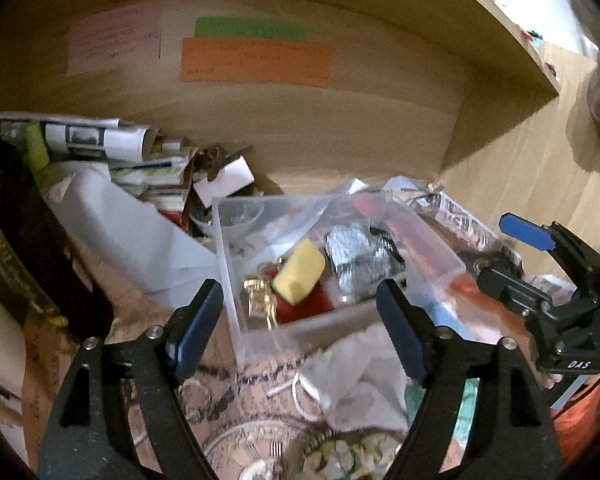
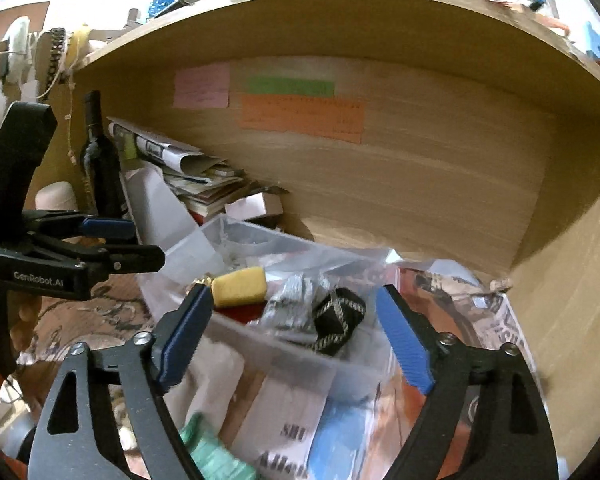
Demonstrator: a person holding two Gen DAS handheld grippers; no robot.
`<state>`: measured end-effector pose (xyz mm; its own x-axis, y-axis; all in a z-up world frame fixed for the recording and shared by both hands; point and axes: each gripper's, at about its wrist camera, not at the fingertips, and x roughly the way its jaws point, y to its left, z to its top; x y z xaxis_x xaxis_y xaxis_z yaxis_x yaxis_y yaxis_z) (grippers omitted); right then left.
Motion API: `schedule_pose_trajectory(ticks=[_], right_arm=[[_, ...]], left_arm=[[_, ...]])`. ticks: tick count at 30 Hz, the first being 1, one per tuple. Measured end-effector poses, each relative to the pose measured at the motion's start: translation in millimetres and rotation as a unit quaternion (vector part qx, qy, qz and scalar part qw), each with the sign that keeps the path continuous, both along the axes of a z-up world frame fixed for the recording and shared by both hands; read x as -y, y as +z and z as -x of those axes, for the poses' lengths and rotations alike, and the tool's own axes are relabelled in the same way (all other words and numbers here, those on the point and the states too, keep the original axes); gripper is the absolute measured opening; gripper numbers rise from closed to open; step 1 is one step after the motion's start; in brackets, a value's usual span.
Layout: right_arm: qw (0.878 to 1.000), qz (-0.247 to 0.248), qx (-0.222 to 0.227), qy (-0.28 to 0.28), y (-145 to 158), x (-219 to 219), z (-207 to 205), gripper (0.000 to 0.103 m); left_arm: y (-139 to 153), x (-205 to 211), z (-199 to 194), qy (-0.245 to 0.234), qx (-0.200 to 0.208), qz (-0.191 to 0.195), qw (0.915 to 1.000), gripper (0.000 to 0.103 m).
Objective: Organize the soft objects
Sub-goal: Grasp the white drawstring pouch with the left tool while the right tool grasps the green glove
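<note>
A clear plastic box [image 1: 230, 264] [image 2: 180, 280] sits on the shelf floor. Inside lie a yellow sponge [image 1: 300, 272] [image 2: 240, 286], a silvery crumpled cloth [image 1: 356, 254] [image 2: 292, 304], a black strap with a pale zigzag [image 2: 338, 314] and a gold trinket [image 1: 260, 300]. My left gripper [image 1: 300, 332] is open and empty, just before the box's near wall. My right gripper [image 2: 296, 336] is open and empty, hovering over the box's near side. A white crumpled cloth [image 1: 360, 376] and a green cloth [image 2: 212, 456] lie in front of the box.
A dark wine bottle [image 2: 100, 160] stands at the left wall beside rolled papers [image 2: 172, 156] and stacked booklets [image 1: 156, 176]. Coloured paper notes [image 1: 256, 62] stick on the wooden back panel. Printed bags [image 2: 284, 420] and newspaper [image 1: 464, 220] lie around the box.
</note>
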<state>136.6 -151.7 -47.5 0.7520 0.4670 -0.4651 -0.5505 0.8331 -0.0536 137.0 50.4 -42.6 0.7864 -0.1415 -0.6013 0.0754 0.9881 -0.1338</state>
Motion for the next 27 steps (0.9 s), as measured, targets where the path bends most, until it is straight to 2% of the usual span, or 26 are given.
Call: schedule_pose_trajectory(ticks=[6, 13, 20, 22, 24, 27], right_arm=[[0.999, 0.007, -0.035, -0.001, -24, 5, 13, 0.083], [0.994, 0.019, -0.106, -0.005, -67, 13, 28, 0.083], [0.987, 0.031, -0.155, 0.000, -94, 17, 38, 0.081], [0.986, 0.035, -0.165, 0.001, -99, 18, 39, 0.064], [0.985, 0.034, -0.169, -0.002, -102, 20, 39, 0.060], [0.985, 0.022, -0.168, -0.010, -100, 27, 38, 0.046]], left_arm=[[-23, 2, 16, -0.003, -0.025, 0.009, 0.9996, 0.081], [-55, 7, 29, -0.009, -0.067, 0.008, 0.9977, 0.082], [-82, 10, 21, -0.013, -0.110, 0.011, 0.9938, 0.082], [-86, 11, 15, -0.016, -0.115, 0.013, 0.9931, 0.082], [-88, 14, 8, -0.021, -0.119, 0.014, 0.9926, 0.082], [-91, 20, 0, -0.031, -0.125, 0.016, 0.9915, 0.081]])
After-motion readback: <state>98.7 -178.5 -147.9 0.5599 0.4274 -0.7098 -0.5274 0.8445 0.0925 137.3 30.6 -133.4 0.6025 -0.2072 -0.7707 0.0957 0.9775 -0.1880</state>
